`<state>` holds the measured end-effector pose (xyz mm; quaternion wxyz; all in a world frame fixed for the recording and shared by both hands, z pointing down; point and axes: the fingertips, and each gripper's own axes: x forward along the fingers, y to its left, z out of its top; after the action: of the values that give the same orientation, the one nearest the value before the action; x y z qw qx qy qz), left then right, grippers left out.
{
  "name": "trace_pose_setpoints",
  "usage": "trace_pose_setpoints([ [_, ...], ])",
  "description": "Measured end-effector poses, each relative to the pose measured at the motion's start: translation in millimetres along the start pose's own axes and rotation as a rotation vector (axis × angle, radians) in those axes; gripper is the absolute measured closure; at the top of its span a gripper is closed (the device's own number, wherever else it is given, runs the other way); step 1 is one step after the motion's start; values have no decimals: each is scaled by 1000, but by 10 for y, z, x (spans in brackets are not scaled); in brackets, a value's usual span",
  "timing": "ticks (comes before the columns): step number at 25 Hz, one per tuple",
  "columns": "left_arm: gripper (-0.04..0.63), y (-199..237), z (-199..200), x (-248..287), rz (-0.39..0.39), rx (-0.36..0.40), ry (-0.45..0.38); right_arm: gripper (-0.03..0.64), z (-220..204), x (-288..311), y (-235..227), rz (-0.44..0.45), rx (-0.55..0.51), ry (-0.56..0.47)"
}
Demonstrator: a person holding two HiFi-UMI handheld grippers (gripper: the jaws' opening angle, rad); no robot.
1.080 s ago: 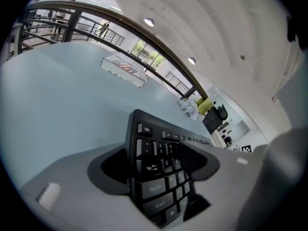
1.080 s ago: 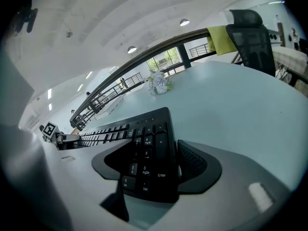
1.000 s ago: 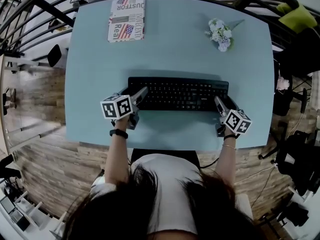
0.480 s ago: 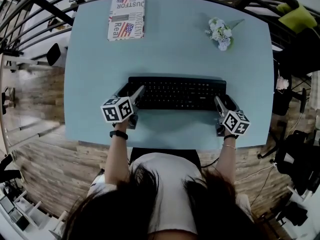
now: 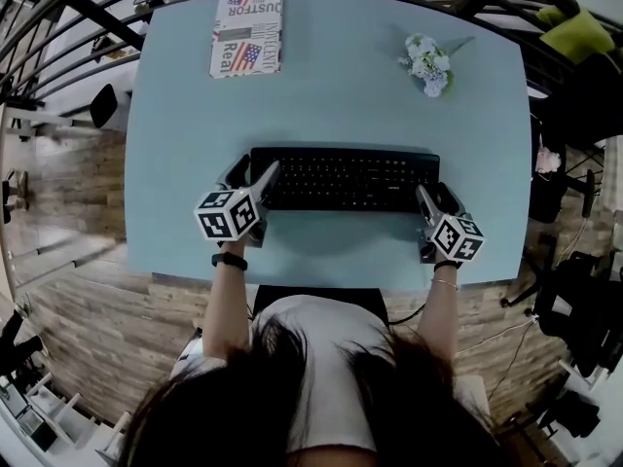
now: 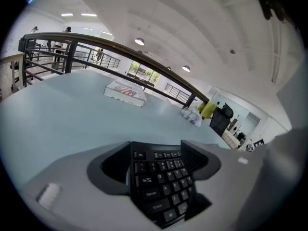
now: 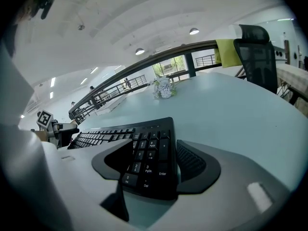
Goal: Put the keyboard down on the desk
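A black keyboard (image 5: 346, 178) lies flat on the pale blue desk (image 5: 341, 95), near its front edge. My left gripper (image 5: 255, 171) stands open around the keyboard's left end (image 6: 161, 186); a dark gap shows beside its left jaw. My right gripper (image 5: 435, 195) straddles the keyboard's right end (image 7: 144, 148), with the numeric keys between its jaws. Its jaws stand as wide as the left ones, and I see no pinch on the keyboard. The left gripper's marker cube (image 7: 44, 118) shows far off in the right gripper view.
A printed box (image 5: 246, 35) lies at the desk's far left and a small flower bunch (image 5: 426, 64) at the far right. A railing runs behind the desk. A black chair with a green cloth (image 7: 240, 47) stands at the right.
The keyboard has settled slightly away from me and looks a little smaller. Both grippers shifted with it. The left jaws now stand apart from the keyboard's end.
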<state>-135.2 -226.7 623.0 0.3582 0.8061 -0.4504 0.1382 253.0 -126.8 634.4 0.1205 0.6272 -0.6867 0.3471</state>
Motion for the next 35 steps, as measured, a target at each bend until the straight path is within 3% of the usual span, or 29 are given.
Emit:
trace_pose_setpoints([
  [10, 232, -126, 181, -87, -5, 64, -45, 351, 256, -155, 168, 8, -48, -75],
  [31, 256, -1059, 972, -876, -118, 201, -300, 359, 1428, -875, 1330, 267, -288, -335],
  [35, 300, -1225, 1048, -960, -154, 205, -319, 437, 1554, -1050, 1490, 287, -308, -384],
])
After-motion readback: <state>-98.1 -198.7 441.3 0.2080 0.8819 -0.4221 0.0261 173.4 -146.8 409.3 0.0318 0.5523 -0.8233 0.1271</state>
